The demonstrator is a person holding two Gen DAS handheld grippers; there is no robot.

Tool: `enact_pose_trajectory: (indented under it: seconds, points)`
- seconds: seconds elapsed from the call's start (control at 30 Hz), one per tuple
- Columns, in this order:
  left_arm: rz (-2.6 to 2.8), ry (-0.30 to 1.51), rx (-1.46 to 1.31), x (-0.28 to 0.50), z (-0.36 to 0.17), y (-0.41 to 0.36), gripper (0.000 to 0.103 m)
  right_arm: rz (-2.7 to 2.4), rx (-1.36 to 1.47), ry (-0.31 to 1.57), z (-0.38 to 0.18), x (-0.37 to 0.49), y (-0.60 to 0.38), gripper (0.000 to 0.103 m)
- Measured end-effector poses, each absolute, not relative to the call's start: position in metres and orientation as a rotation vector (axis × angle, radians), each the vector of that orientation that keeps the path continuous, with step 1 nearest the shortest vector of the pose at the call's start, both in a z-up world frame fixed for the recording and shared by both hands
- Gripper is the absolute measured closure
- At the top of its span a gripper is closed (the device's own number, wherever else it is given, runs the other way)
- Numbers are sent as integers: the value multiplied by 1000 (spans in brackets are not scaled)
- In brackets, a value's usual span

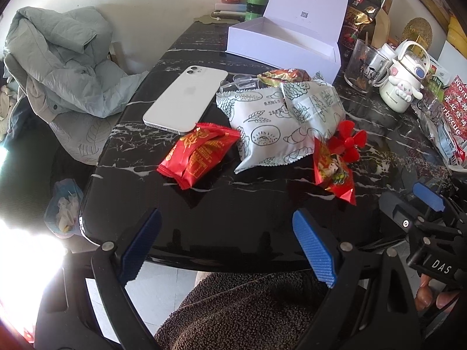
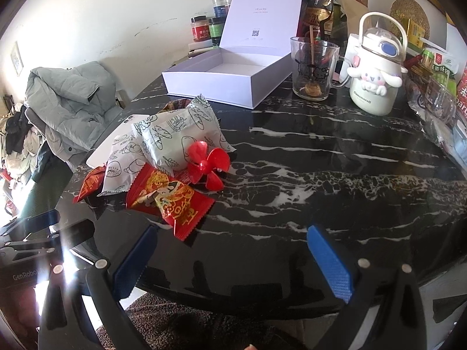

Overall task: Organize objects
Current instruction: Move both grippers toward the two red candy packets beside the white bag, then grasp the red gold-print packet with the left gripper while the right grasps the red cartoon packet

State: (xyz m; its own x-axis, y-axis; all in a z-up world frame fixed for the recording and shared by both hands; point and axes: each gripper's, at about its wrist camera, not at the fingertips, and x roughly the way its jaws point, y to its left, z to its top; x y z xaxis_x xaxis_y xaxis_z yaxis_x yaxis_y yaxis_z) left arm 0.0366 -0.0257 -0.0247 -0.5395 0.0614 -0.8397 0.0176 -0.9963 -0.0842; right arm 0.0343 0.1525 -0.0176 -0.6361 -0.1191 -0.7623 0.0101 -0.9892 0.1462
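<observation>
In the left wrist view the table fills the middle of the frame; the phone lies left of centre, its lower end just beside a snack packet; the bread packets lie right of the phone; the propeller rests at their lower right, on another packet; the open box stands behind, upper centre; a glass and a bottle stand to its right; a jacket lies upper left, off the table.
</observation>
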Motion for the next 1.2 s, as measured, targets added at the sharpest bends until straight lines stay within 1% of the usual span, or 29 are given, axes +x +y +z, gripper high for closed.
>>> enact_pose_trajectory:
  seconds: [0.1,0.23,0.37,0.73,1.07,1.1,1.17,1.2]
  points:
    - [2723,-168,-1509,39,-34,-33,12,-2738,1287,-237,-27,35,149,0]
    - [2716,-226,-1519,40,-43,-43,12,-2725,1268,-249,-36,31,145,0]
    - [2715,-246,-1521,36,-49,-50,12,-2712,1252,-255,-42,24,140,0]
    - [2727,-183,-1496,12,-48,-56,12,-2691,1240,-181,-46,-2,126,0]
    - [2765,-66,-1424,-10,-48,-56,12,-2662,1211,-64,-50,-16,109,0]
    - [2756,-62,-1426,-12,-50,-55,12,-2662,1207,-63,-50,-16,109,1]
    - [2741,-64,-1429,-15,-52,-55,12,-2659,1195,-65,-49,-15,109,8]
    - [2740,-69,-1421,-16,-52,-55,12,-2656,1191,-64,-48,-15,109,9]
